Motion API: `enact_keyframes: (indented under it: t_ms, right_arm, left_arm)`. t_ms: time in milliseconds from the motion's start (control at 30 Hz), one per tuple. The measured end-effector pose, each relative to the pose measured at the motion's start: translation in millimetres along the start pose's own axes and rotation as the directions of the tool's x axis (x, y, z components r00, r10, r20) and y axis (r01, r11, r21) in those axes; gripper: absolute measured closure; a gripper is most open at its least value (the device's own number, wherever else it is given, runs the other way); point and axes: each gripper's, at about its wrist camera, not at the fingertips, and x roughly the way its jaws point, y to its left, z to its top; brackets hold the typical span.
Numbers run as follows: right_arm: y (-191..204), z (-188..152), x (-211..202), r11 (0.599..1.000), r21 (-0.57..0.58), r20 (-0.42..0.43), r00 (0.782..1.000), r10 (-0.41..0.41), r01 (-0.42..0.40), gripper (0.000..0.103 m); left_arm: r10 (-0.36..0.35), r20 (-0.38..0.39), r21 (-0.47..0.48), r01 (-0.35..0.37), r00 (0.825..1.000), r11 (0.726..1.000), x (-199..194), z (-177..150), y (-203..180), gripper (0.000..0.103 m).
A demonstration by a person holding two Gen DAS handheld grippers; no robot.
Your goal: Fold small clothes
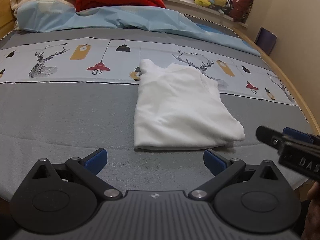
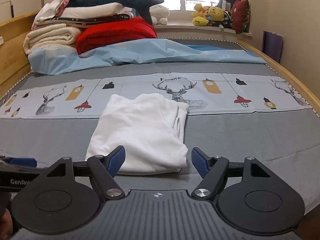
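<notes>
On the grey bedspread [image 1: 60, 110], just below its printed band of deer and lamps, lies the white garment [image 1: 180, 108], already folded into a narrow, long packet with its near edge toward the grippers. The left gripper [image 1: 155, 160] hovers short of that edge, jaws spread wide and empty; the right gripper [image 2: 158, 161] is likewise released, its blue pads flanking the near right corner without pressing it. The lengthwise folds look done, so the step in hand seems a regrasp: the next move likely calls for pinching both near corners and carrying them toward the collar end.
</notes>
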Motion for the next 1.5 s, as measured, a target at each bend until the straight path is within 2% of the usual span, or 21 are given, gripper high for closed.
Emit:
enact_keyframes:
  t_ms: [233,533,1500]
  right_arm:
    - [16,-6,5,0.999,-0.046,-0.034,0.999,-0.017,0.016,0.028]
    - [11,-10,12,1.000,0.005,-0.074,0.997,-0.018,0.018,0.028]
    - [10,-10,20,1.000,0.013,-0.101,0.995,-0.017,0.018,0.029]
  left_arm:
    - [0.005,-0.016,-0.017,-0.005,1.000,1.000,3,0,1,0.001]
    - [-0.029,-0.040,-0.034,0.027,0.999,0.999,8,1,4,0.001]
    - [-0.027,-0.059,-0.038,0.025,0.998,0.999,14,-1,3,0.001]
